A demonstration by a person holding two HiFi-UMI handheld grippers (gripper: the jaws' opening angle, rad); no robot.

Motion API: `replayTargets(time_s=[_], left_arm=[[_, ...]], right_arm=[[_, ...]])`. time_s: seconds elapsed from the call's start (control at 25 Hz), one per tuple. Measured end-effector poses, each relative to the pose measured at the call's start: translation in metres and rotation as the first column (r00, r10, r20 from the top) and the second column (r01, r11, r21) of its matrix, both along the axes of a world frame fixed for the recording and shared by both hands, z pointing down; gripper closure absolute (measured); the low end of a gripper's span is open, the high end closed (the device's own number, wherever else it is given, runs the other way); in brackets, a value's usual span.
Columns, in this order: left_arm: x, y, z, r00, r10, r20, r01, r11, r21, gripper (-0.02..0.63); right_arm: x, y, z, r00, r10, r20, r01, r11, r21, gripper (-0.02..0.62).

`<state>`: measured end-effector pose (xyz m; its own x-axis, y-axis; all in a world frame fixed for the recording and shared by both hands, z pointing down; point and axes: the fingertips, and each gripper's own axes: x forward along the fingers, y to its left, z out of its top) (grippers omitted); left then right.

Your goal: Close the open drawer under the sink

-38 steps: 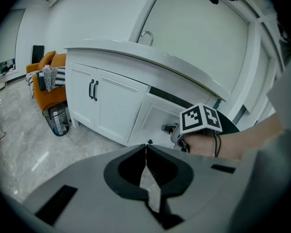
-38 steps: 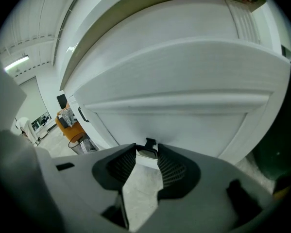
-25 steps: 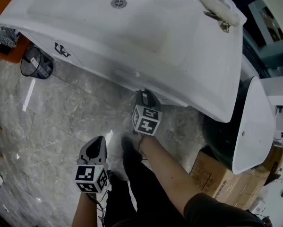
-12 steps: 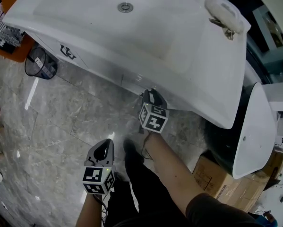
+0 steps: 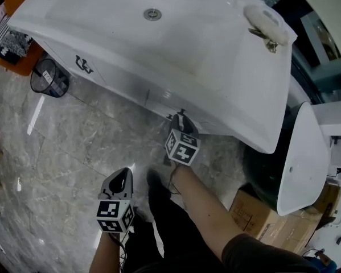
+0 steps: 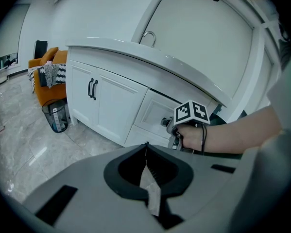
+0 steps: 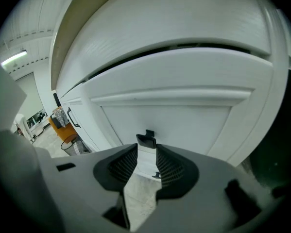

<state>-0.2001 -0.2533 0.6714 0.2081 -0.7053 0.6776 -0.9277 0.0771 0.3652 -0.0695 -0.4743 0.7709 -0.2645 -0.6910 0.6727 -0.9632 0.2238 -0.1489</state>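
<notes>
A white sink top stands over a white cabinet. Its drawer front sits slightly out, with a dark gap above it. My right gripper is at that front. Its jaws have just been closing, and the black drawer handle fills the gap between the pads, which touch it on both sides. My left gripper hangs back over the marble floor, shut and holding nothing.
A wire waste bin and an orange seat stand left of the cabinet. Two cabinet doors with black handles adjoin the drawer. A dark, white-rimmed basin and cardboard boxes crowd the right. My leg is below.
The head view has shifted a little. Both grippers stay about where they were, the right one at the drawer front.
</notes>
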Motion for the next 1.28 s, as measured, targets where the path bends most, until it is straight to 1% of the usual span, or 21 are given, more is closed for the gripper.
replayTargets(time_s=[0.12, 0.32, 0.48, 0.72, 0.88, 1.04, 1.16, 1.28], left_arm=[[0.002, 0.008, -0.009, 1.0, 0.0, -0.009, 0.0, 1.0, 0.019, 0.591], [-0.002, 0.032, -0.033, 1.0, 0.013, -0.004, -0.013, 0.997, 0.071, 0.591], [0.001, 0.074, -0.067, 1.0, 0.022, -0.005, -0.021, 0.994, 0.111, 0.591], [0.0, 0.151, -0.12, 1.0, 0.03, 0.011, -0.031, 0.988, 0.153, 0.591], [0.003, 0.19, -0.157, 0.999, 0.043, 0.03, -0.048, 0.979, 0.198, 0.591], [0.014, 0.213, -0.193, 0.997, 0.073, 0.015, -0.075, 0.963, 0.257, 0.591], [0.026, 0.227, -0.213, 0.993, 0.109, 0.036, -0.114, 0.95, 0.292, 0.591], [0.031, 0.238, -0.224, 0.993, 0.116, 0.032, -0.12, 0.945, 0.305, 0.591]], right_arm=[[0.0, 0.019, -0.01, 1.0, -0.018, 0.014, 0.018, 1.0, 0.0, 0.471], [-0.013, 0.058, -0.056, 0.996, -0.078, 0.052, 0.075, 0.995, 0.063, 0.482], [-0.009, 0.105, -0.108, 0.993, -0.077, 0.091, 0.067, 0.992, 0.108, 0.505], [-0.002, 0.182, -0.182, 0.99, -0.092, 0.109, 0.072, 0.982, 0.172, 0.528], [0.007, 0.24, -0.23, 0.984, -0.125, 0.126, 0.095, 0.971, 0.219, 0.535], [0.018, 0.296, -0.271, 0.973, -0.162, 0.163, 0.119, 0.962, 0.246, 0.543], [0.033, 0.335, -0.291, 0.971, -0.167, 0.17, 0.12, 0.959, 0.257, 0.546], [0.043, 0.365, -0.297, 0.972, -0.171, 0.159, 0.13, 0.962, 0.239, 0.549]])
